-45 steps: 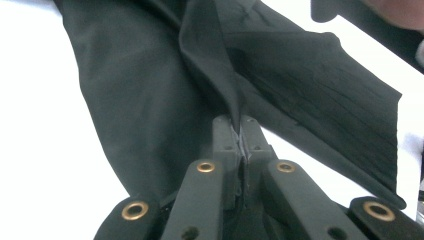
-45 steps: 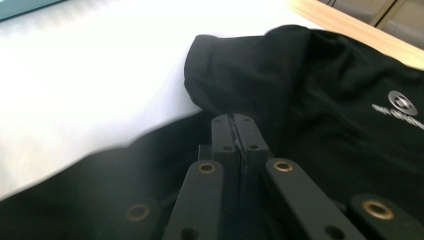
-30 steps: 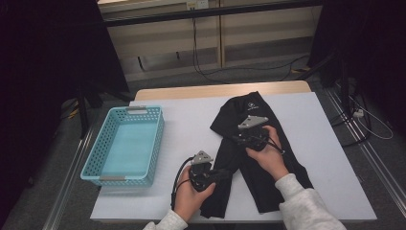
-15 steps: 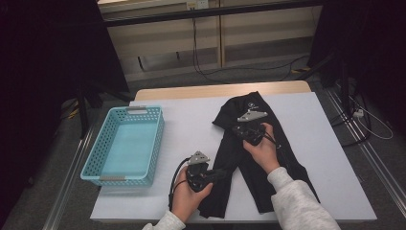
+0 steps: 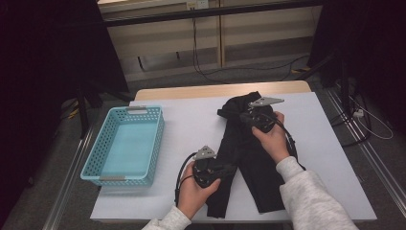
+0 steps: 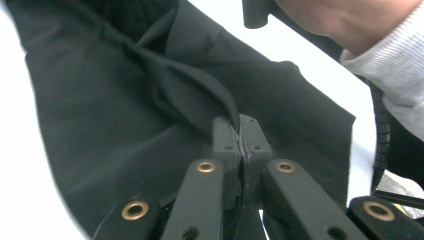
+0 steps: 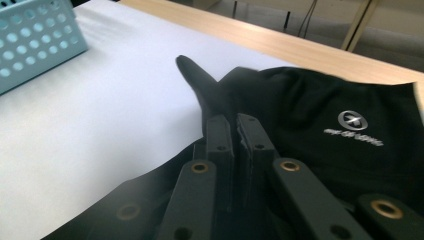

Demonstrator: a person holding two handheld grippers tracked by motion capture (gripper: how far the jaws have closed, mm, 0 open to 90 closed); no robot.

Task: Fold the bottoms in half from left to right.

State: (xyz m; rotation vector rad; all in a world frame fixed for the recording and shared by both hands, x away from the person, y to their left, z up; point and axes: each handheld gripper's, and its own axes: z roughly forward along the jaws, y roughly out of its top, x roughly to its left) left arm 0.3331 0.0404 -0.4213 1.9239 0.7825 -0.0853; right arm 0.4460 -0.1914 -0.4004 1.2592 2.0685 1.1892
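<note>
Two grippers clamped on black trousers [image 5: 249, 153], centre-right of frame on white table [image 5: 191, 124]. Left gripper [image 6: 239, 131] jaws pinched on fold; right gripper [image 7: 235, 125] jaws pinched on waist edge. Risk judged: thin cloth slipped from jaws if pulled unevenly.

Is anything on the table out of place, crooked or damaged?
Nothing looks damaged or spilled. The black trousers lie askew and rumpled, each end pinched in a fold by the left gripper and right gripper. The blue basket sits straight and empty.
</note>
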